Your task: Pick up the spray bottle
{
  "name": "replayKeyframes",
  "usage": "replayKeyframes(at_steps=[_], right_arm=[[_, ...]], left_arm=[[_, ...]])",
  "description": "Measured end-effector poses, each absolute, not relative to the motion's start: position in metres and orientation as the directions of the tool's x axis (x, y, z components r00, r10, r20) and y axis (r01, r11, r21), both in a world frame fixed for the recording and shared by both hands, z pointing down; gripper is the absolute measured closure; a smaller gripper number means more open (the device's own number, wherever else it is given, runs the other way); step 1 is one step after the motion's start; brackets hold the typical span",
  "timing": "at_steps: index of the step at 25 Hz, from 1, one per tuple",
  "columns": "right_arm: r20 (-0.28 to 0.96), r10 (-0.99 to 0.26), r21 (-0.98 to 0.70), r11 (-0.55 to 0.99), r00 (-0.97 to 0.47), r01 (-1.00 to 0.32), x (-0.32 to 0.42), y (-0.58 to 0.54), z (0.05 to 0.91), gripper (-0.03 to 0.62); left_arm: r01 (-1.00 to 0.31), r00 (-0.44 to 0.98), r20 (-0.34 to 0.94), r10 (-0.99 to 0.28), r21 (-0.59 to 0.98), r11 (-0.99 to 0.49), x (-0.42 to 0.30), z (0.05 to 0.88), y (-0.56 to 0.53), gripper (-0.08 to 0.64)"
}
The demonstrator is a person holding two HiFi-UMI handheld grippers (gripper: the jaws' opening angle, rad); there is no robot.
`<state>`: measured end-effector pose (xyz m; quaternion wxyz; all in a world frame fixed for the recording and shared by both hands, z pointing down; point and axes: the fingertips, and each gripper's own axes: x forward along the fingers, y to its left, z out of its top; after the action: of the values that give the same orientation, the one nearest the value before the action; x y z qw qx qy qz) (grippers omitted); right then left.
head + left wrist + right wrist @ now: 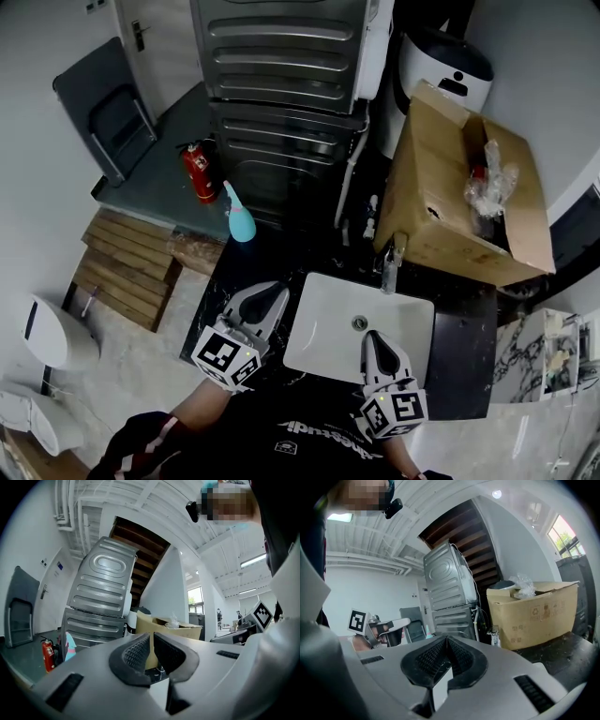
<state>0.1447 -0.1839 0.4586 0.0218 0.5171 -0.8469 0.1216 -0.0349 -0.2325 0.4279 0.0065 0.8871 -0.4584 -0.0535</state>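
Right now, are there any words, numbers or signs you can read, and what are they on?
No text reads clearly enough to quote.
Cardboard box: a recycling sign shows; the print beside and under it is too blurred.
Black shirt: white print, upside down, too blurred.
Fire extinguisher: label too small.
Marker cube and the other marker cube: black-and-white square patterns, no words.

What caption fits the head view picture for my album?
Shut left gripper and shut right gripper hover by the white rectangular sink; the teal plastic spray bottle stands beyond, untouched.
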Motion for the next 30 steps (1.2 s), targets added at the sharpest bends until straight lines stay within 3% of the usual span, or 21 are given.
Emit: replayKeyframes(at_steps=[2,5,16,30], right_arm=[[0.171,-0.873,-0.178,0.43,-0.458,-0.885,0.134,-0.184,0.46,0.554],[0.181,-0.878,-0.168,0.417,-0.443,-0.893,0.119,-0.183,0.462,0.554],[0.217,-0.906,-0.157,0.335,-0.364,-0.929,0.094,-0.178,0.476,0.554],[0.16,-0.939,-0.118,0.289,-0.305,-0.95,0.063,-0.181,0.466,0.554]], left_arm=[[-0.817,0.567,-0.097,-0.818,0.063,-0.574,-0.049,0.428,-0.237,0.537],[-0.806,0.583,-0.088,-0.807,0.065,-0.589,-0.067,0.432,-0.247,0.462],[-0.8,0.6,-0.074,-0.796,-0.042,-0.599,-0.121,0.439,-0.299,0.313],[-0.837,0.545,0.001,-0.838,-0.051,-0.545,-0.19,0.503,-0.388,0.29]])
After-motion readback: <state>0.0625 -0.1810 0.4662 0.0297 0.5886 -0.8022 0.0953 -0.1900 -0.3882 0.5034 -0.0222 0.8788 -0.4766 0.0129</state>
